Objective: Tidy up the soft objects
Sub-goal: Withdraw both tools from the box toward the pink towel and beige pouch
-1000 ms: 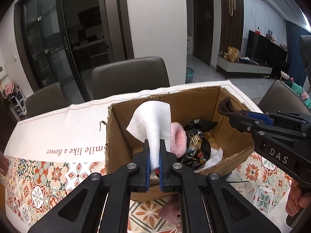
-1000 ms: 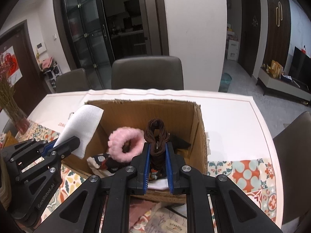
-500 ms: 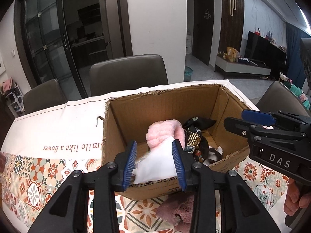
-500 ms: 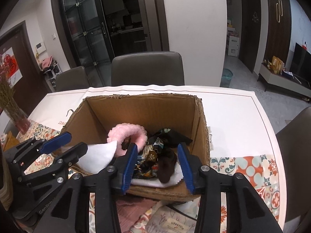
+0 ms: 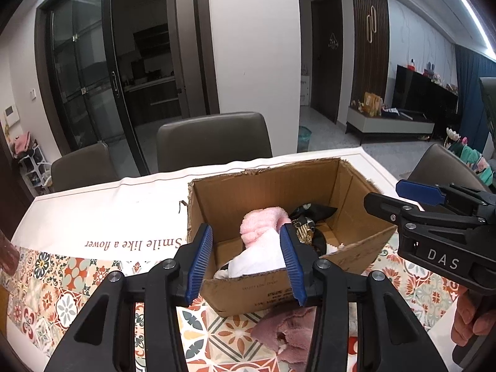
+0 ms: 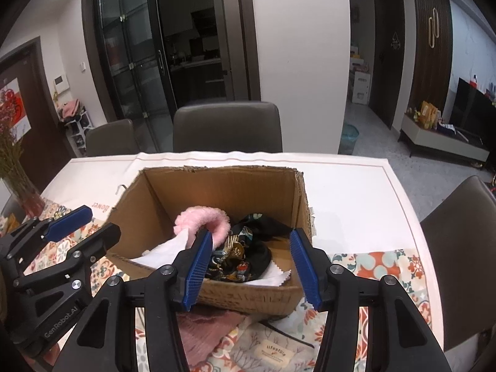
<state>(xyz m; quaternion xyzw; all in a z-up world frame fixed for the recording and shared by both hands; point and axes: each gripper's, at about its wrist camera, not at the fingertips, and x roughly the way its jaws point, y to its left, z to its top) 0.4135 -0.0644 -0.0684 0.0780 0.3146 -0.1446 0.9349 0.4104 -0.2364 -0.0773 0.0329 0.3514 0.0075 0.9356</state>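
The open brown cardboard box (image 5: 310, 186) (image 6: 223, 186) stands on the counter (image 5: 93, 210) (image 6: 350, 198), which is covered by a white cloth with a patterned tile border. Inside it, a fluffy pink ring-shaped scrunchie (image 5: 263, 221) (image 6: 201, 221) leans toward the left, with a white woven cloth (image 5: 260, 259) (image 6: 164, 249) slumped against the near-left wall just beside it. To the right lies a dark patterned fabric piece (image 5: 307, 220) (image 6: 245, 249), resting on a white sheet on the box floor. The left tongs (image 5: 248, 257) (image 6: 82, 224) hang at the box's near edge, their blue-padded fingers wide apart and holding nothing. The right tongs (image 6: 252, 266) (image 5: 400, 195) are likewise spread apart and empty at the near-right side. A dusty-pink plush cloth (image 5: 285, 334) (image 6: 204, 331) lies on the counter just in front of the box.
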